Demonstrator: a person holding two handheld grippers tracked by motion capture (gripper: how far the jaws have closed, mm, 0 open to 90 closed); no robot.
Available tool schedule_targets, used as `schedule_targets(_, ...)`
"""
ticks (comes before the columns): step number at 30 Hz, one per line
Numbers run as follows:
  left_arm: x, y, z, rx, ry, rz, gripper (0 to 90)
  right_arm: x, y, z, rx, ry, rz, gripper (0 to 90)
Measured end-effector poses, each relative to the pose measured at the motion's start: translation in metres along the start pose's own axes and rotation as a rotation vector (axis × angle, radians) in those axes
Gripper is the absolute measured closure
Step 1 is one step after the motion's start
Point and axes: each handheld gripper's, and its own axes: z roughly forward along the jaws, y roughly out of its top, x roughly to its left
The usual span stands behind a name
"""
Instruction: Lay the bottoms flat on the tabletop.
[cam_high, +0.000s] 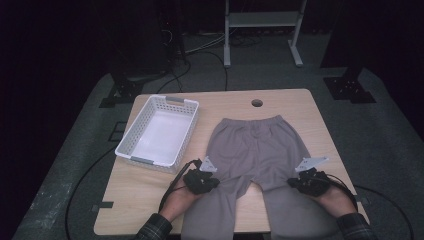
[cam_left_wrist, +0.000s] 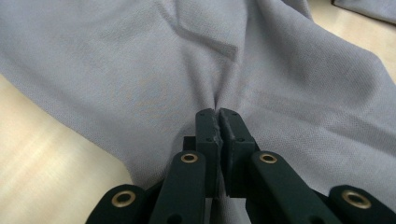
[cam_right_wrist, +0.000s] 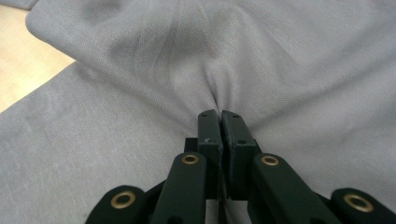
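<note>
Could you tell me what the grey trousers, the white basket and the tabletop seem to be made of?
Grey trousers: a soft matte knit, probably cotton jersey; the left gripper view shows a fine weave and folds gathering where the tool pinches.
White basket: likely moulded plastic, with lattice walls and grey handles.
Tabletop: light wood-look surface with a faint grain, perhaps laminate.

trousers (cam_high: 257, 150): grey matt knit cloth, finely textured | table (cam_high: 310, 107): pale smooth wood grain | basket (cam_high: 134, 131): white perforated plastic
</note>
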Motion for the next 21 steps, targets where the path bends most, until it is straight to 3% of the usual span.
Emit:
schedule_targets(9, -0.031, -0.018, -0.013, 0.011, -0.037, 0.029, 87.1, 0.031, -0.025, -0.019, 0.012, 0.012, -0.015, 86.4)
schedule_targets(17, -0.044, -0.024, -0.017, 0.009, -0.048, 0.031, 86.5, 0.042, -0.036, -0.027, 0.013, 0.021, -0.014, 85.7)
schedule_targets(20, -0.042, -0.024, -0.017, -0.004, -0.053, 0.021, 81.6, 0.04, -0.036, -0.027, 0.002, 0.017, -0.007, 71.0)
schedule_targets(21, -0.041, -0.023, -0.019, -0.016, -0.057, 0.015, 75.4, 0.038, -0.035, -0.026, -0.011, 0.017, 0.003, 60.6)
